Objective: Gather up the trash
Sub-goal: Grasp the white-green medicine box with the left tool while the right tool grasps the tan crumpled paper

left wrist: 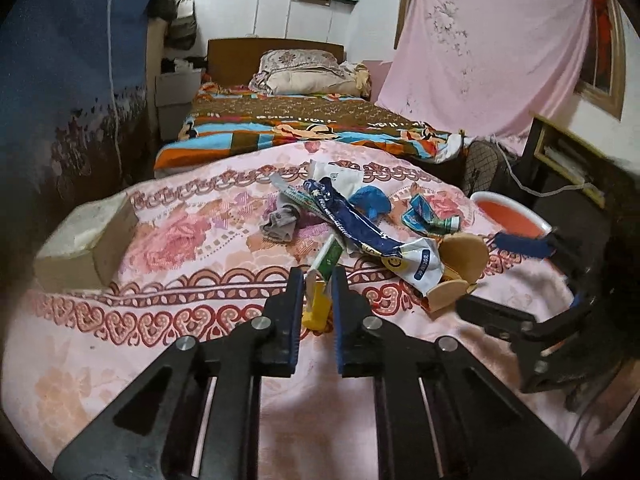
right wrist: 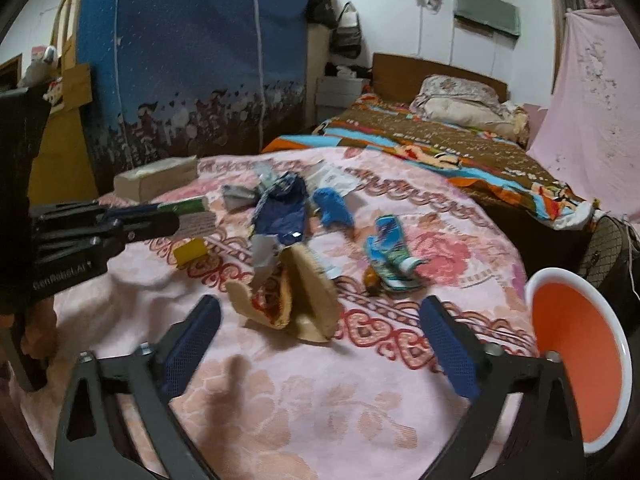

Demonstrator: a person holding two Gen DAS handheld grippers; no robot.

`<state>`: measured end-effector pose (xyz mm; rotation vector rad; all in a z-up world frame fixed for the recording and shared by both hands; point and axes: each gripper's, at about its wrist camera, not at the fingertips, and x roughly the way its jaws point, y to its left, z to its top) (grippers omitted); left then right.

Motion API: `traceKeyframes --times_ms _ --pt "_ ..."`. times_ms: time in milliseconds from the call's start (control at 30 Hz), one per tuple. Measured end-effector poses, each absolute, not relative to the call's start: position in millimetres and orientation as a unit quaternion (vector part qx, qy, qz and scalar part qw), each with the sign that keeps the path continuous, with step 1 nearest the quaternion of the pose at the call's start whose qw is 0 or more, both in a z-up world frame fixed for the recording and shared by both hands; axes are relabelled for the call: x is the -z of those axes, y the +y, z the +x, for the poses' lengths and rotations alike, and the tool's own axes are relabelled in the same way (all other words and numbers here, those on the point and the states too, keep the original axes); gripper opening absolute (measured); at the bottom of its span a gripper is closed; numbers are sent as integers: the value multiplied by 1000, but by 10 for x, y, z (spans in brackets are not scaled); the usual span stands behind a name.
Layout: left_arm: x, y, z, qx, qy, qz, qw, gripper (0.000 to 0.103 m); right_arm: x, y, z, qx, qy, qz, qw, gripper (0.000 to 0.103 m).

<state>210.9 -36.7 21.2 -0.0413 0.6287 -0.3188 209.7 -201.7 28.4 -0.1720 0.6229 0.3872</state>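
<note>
Trash lies on a pink floral bedspread (left wrist: 100,360). My left gripper (left wrist: 318,276) is shut on a green and white tube (left wrist: 329,255), held above a yellow box (left wrist: 316,306); the tube also shows in the right wrist view (right wrist: 186,205) above the yellow box (right wrist: 190,251). My right gripper (right wrist: 320,320) is open and empty, just in front of a crumpled tan paper cup (right wrist: 308,300). A dark blue wrapper (right wrist: 280,216), a blue crumpled piece (right wrist: 332,206) and a light blue wrapper (right wrist: 390,254) lie beyond. The right gripper shows at the right of the left wrist view (left wrist: 520,280).
An orange bowl with a white rim (right wrist: 580,360) stands at the bed's right edge. A cardboard box (left wrist: 86,240) sits at the left on the bedspread. A second bed with a colourful blanket (left wrist: 300,128) lies behind. A blue wardrobe cover (right wrist: 192,60) stands at the left.
</note>
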Motion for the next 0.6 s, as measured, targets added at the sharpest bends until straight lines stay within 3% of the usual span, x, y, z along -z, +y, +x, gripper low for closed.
traceKeyframes --times_ms 33,167,233,367,433,600 --pt "-201 -326 2128 159 312 -33 936 0 -267 -1983 2131 -197 313 -82 925 80" --pt "-131 -125 2199 167 326 -98 925 0 -216 -1920 2206 -213 335 -79 914 67" --pt "-98 -33 2209 168 327 -127 921 0 -199 -1918 2215 -218 340 -77 912 53" --pt "-62 68 2189 170 323 -164 916 0 -195 -1958 2187 -227 341 -57 911 41" --pt "-56 101 2171 174 318 -176 915 0 -189 -1997 2183 -237 344 -39 908 29" --pt "-70 114 2150 180 309 -182 916 0 -184 -2051 2162 -247 346 -14 905 18"
